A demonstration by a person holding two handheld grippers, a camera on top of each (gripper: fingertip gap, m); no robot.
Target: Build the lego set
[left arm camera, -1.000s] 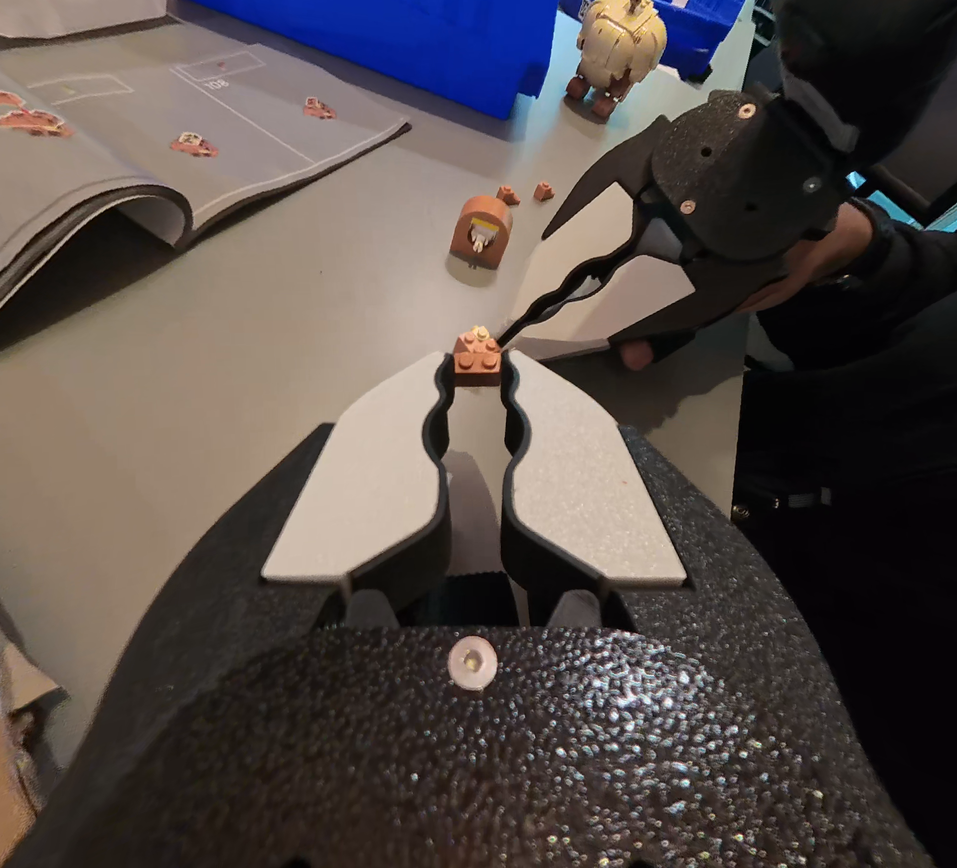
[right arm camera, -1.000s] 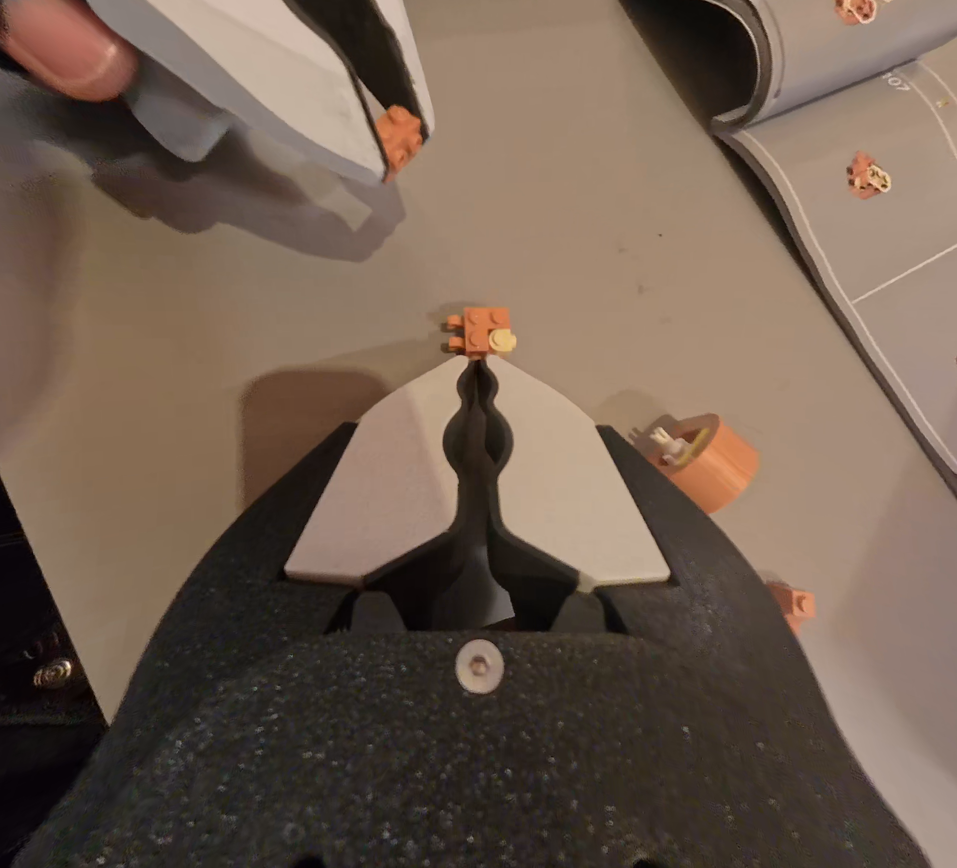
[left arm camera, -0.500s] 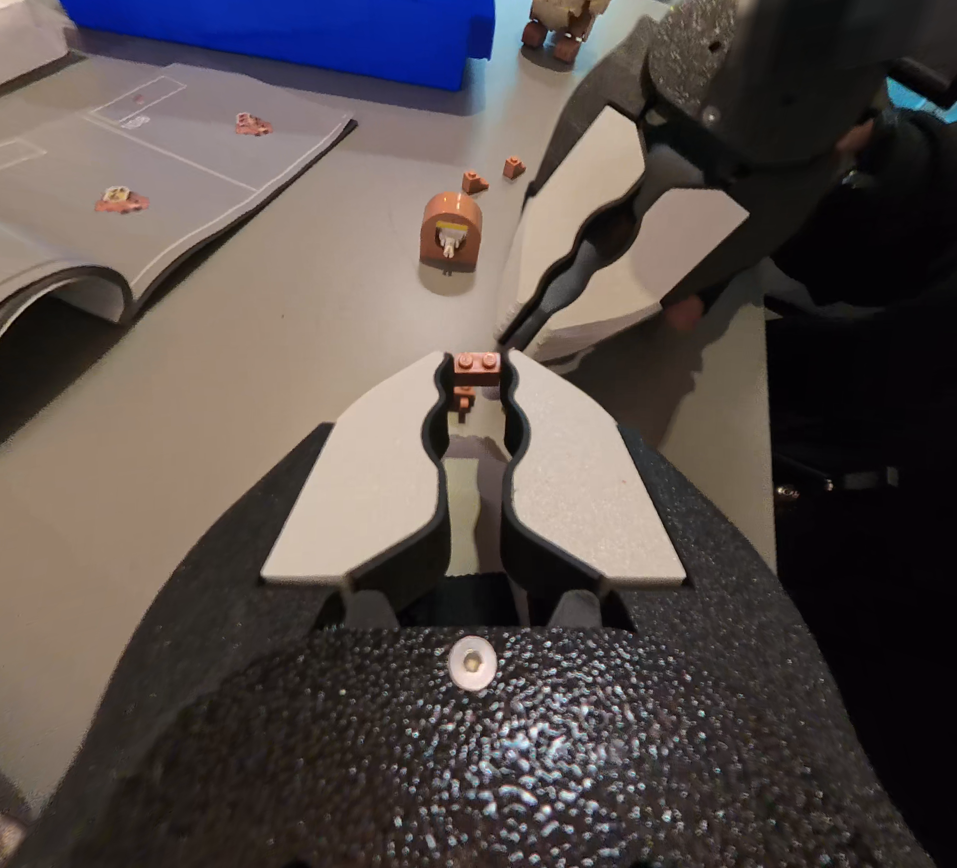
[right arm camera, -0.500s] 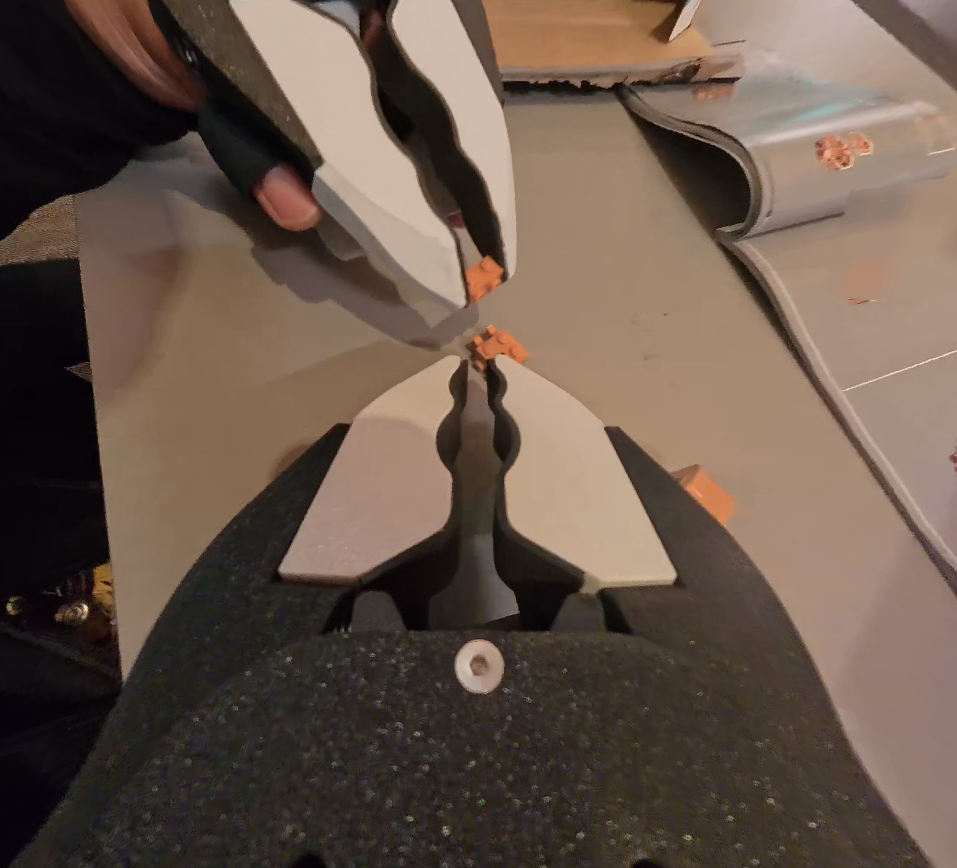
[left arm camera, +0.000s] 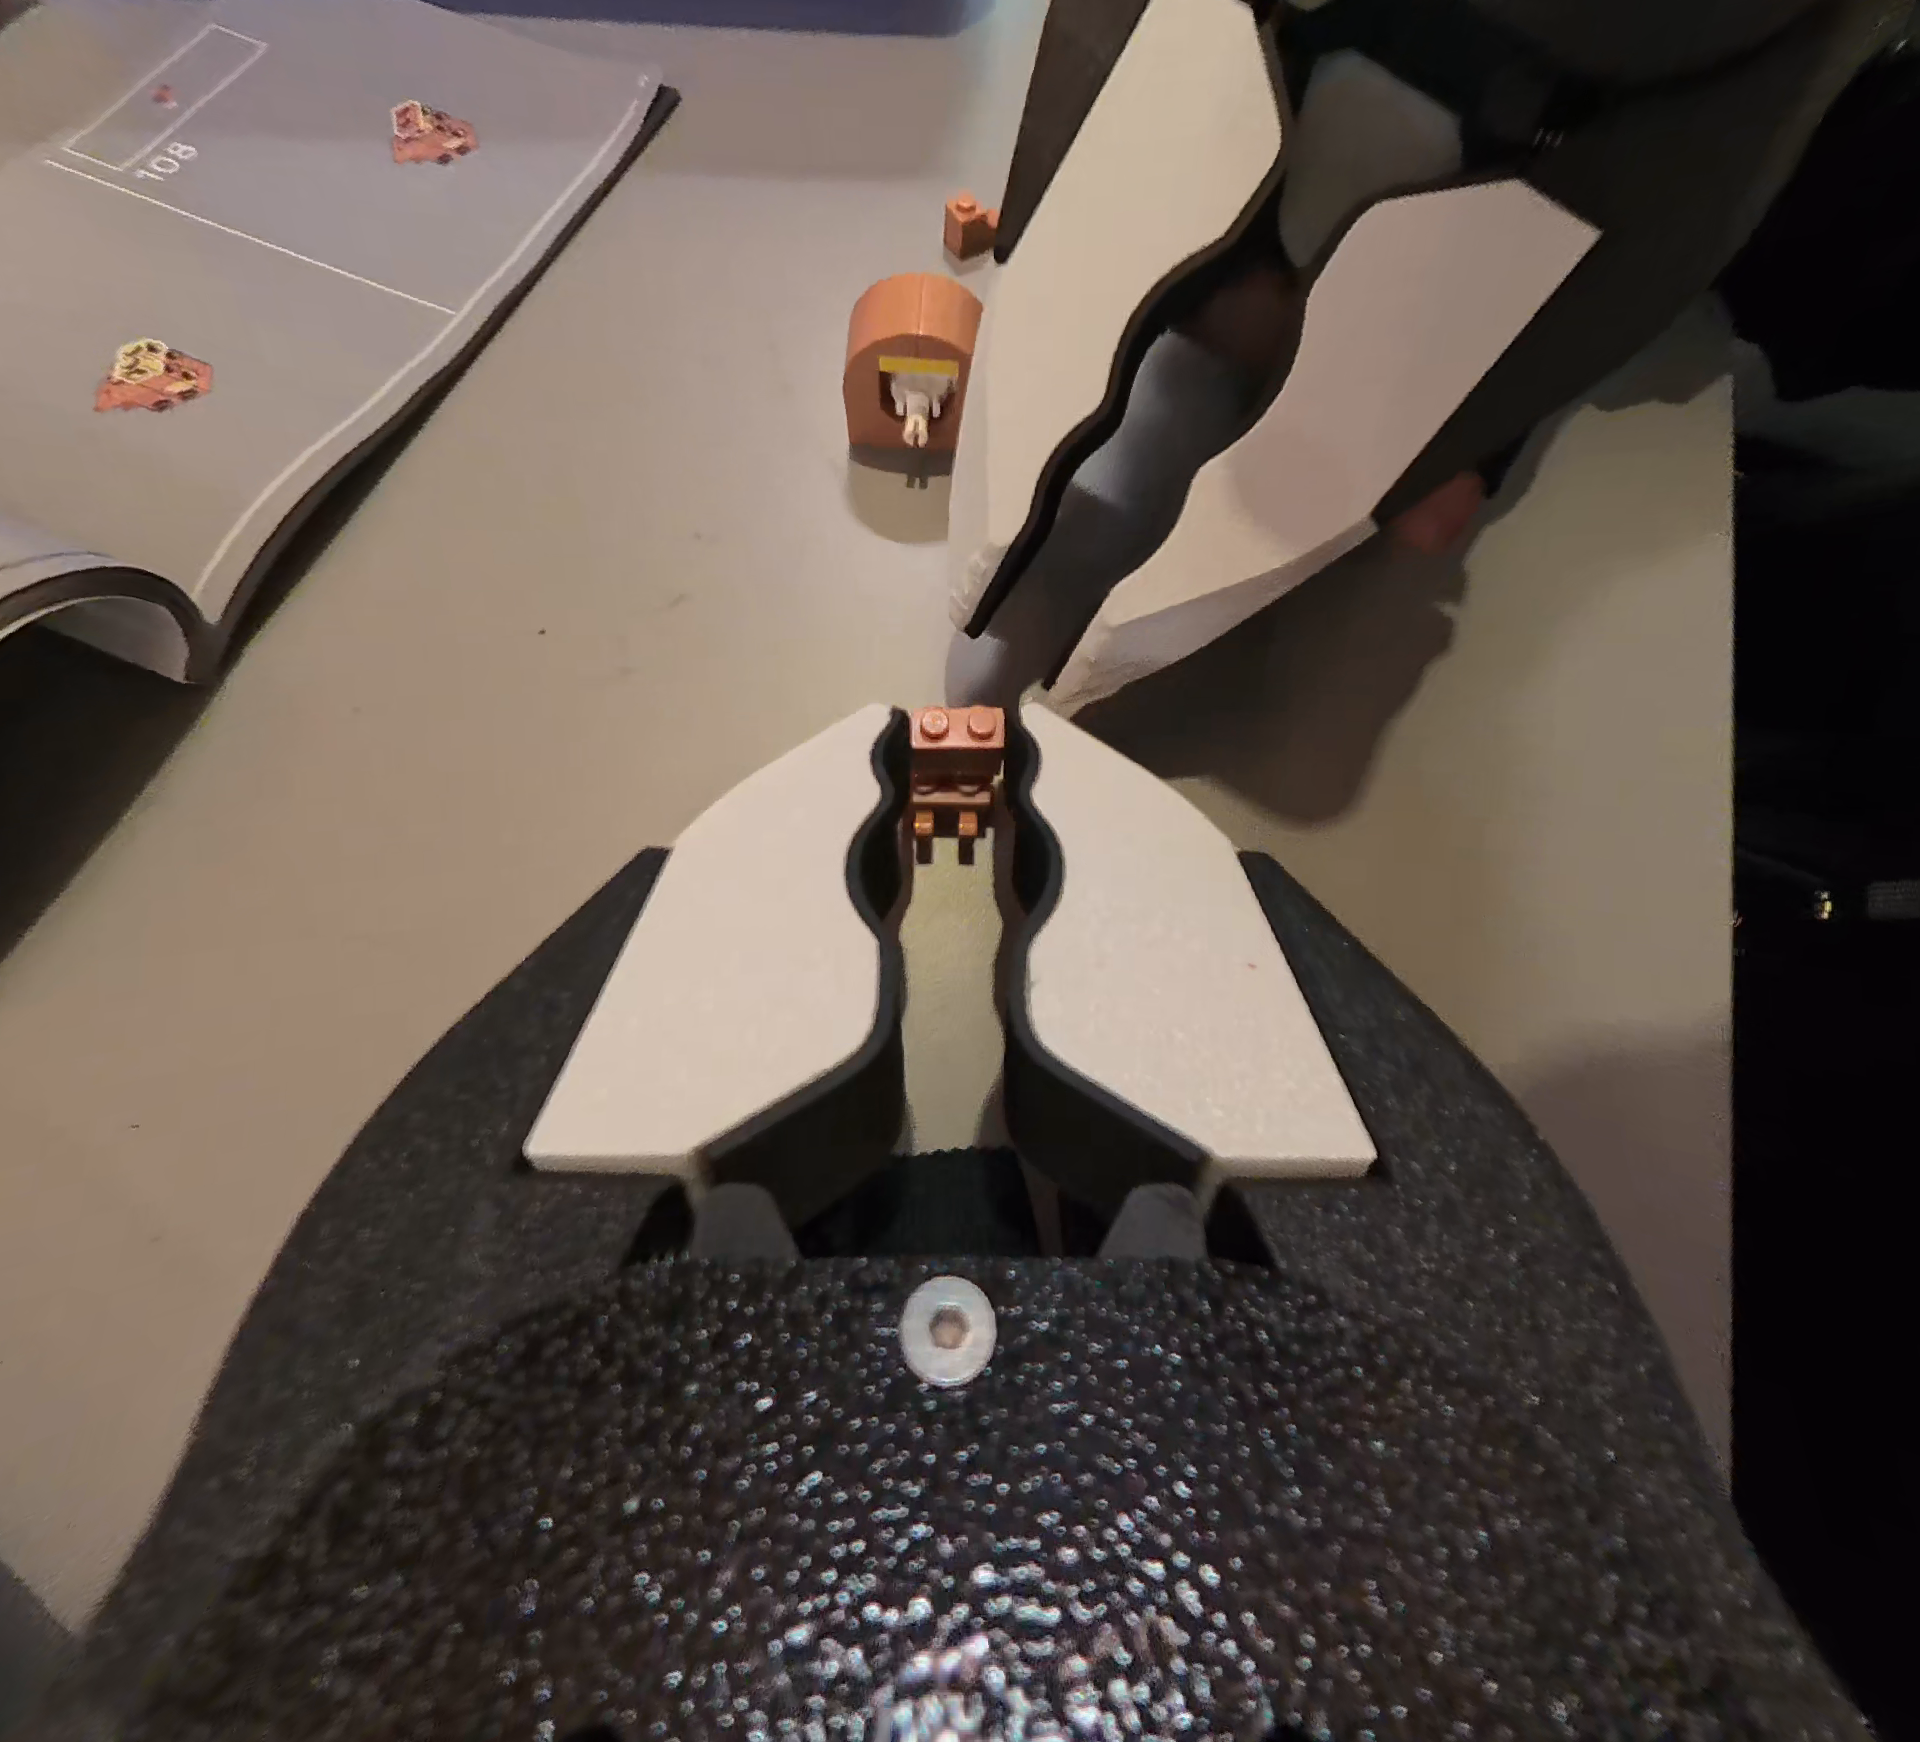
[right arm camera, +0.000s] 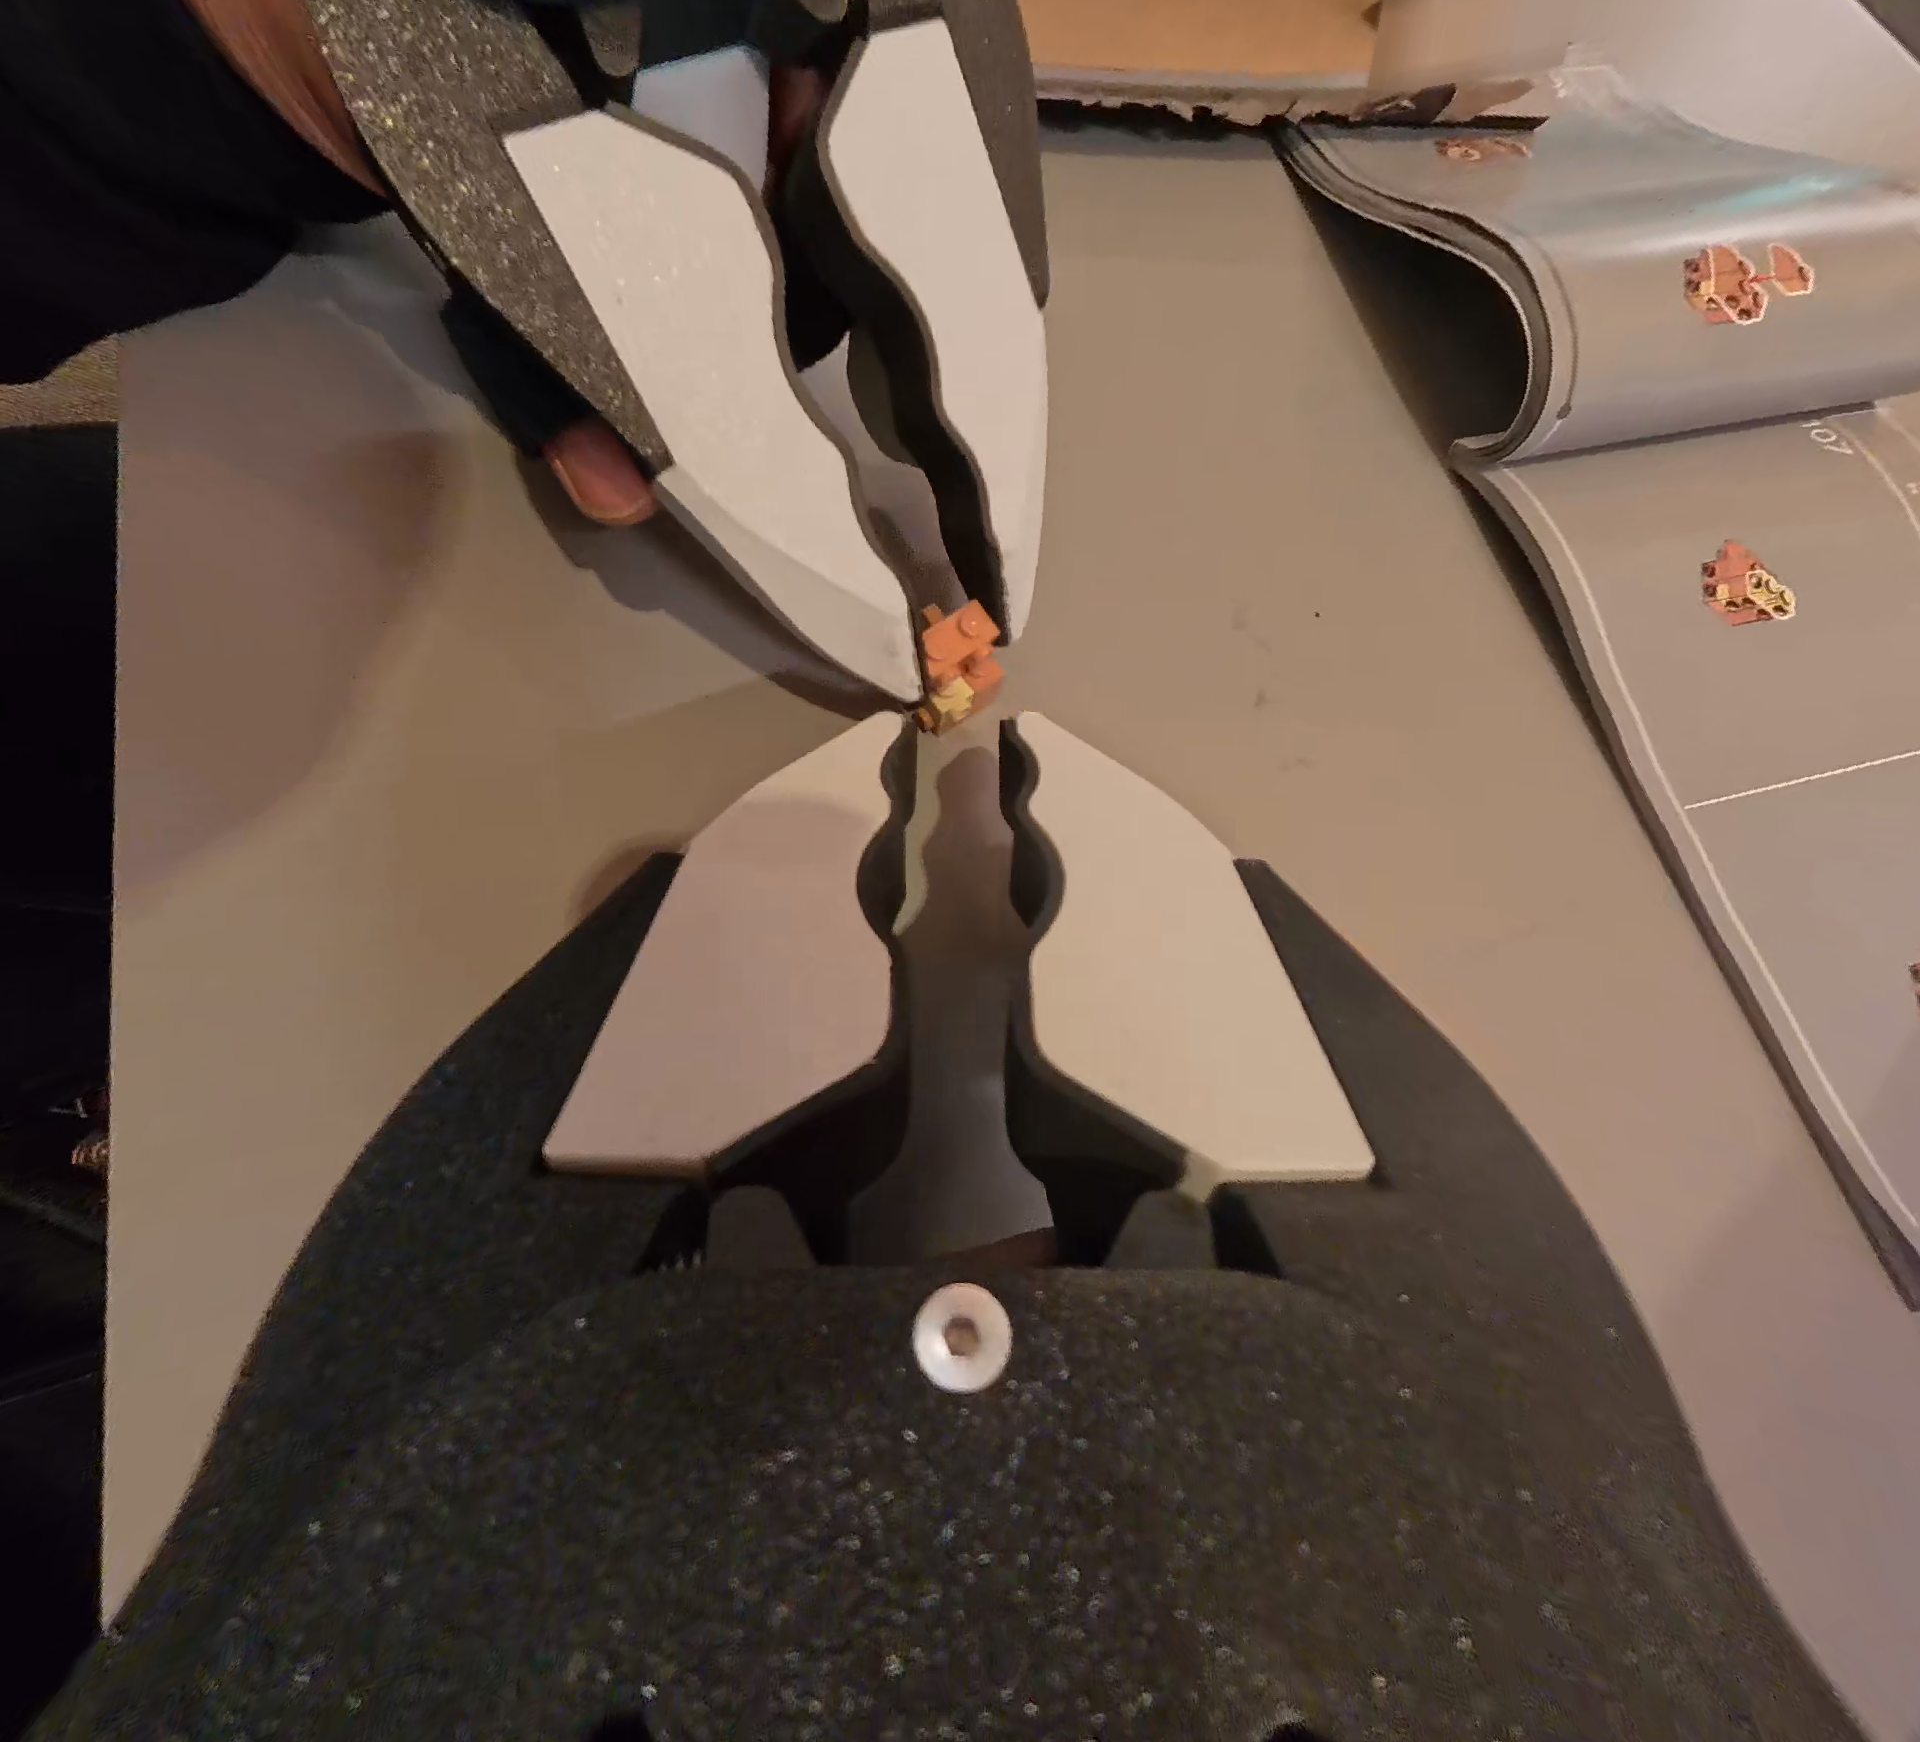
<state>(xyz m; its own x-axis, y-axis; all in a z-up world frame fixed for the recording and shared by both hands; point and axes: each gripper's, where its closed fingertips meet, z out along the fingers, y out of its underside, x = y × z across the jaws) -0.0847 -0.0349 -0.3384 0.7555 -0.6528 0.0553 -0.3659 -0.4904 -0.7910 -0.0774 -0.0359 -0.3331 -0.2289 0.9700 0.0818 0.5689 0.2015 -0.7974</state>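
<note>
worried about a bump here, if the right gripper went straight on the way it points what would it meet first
Most likely the small orange brick assembly clamped in the left gripper, just beyond the open right gripper fingertips. Depth is uncertain; it may pass slightly beneath, onto the grey table.

Both views are dim and warm, lit from above. The grey tabletop [left arm camera: 582, 757] carries soft-edged shadows under the tools, the darkest one at right in the left wrist view. The glossy booklet [right arm camera: 1704, 342] shows a pale sheen on its curled page. Speckled highlights glitter on the black housing in the foreground, which is blurred close to the lens. Wide-angle distortion bends lines near the borders. The far gripper [left arm camera: 1013, 653] is slightly smeared at its tips, and the corners fall into black.
</note>
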